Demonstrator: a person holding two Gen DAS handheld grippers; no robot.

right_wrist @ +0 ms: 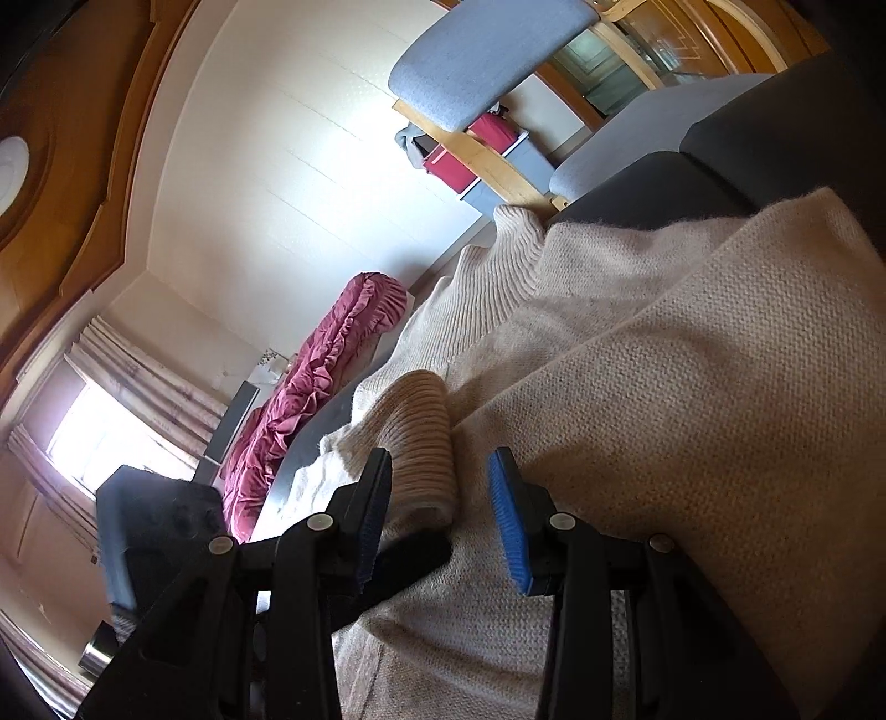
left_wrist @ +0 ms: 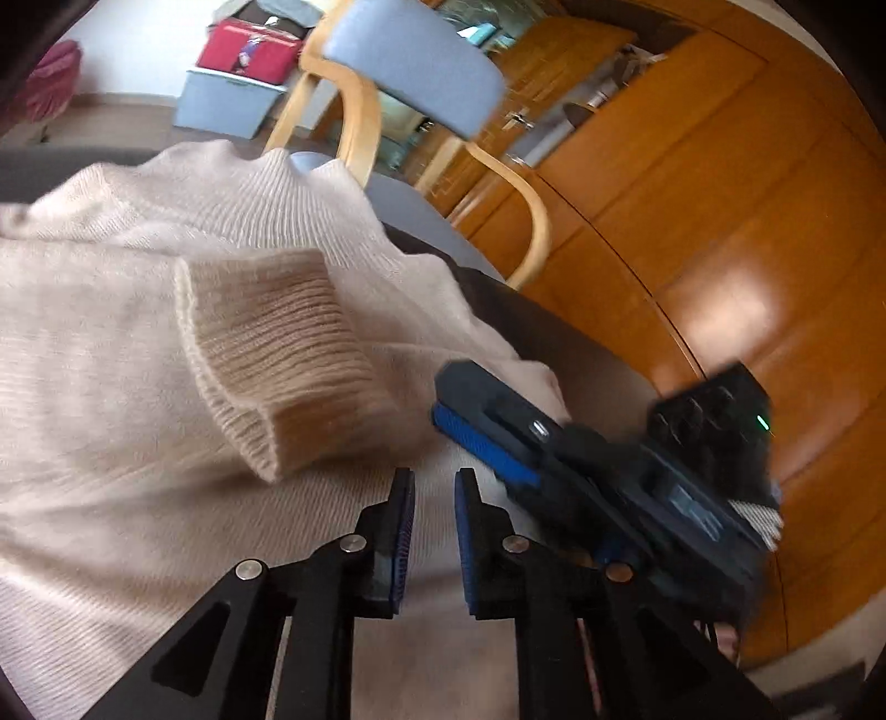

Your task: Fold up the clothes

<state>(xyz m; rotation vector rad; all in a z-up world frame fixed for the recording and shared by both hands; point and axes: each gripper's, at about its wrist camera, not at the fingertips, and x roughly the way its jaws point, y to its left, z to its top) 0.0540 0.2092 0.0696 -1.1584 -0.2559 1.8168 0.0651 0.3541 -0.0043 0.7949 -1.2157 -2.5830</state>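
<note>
A cream knit sweater (left_wrist: 138, 387) lies spread over a dark table (left_wrist: 570, 338). One sleeve is folded across the body, and its ribbed cuff (left_wrist: 277, 360) lies on top. My left gripper (left_wrist: 434, 493) hovers just above the sweater's body, right of the cuff. It is open by a narrow gap with nothing between the pads. A blue-padded finger (left_wrist: 487, 443) of my right gripper rests near the sweater's right edge. In the right wrist view my right gripper (right_wrist: 443, 482) stands wide open. The ribbed cuff (right_wrist: 421, 432) lies between its fingers, against the left one.
A chair (left_wrist: 410, 61) with a wooden frame and blue-grey back stands behind the table. Wooden cabinets (left_wrist: 720, 221) fill the right side. A red bag (left_wrist: 249, 52) sits on a pale blue box at the back. Crumpled red bedding (right_wrist: 321, 376) lies beyond the table.
</note>
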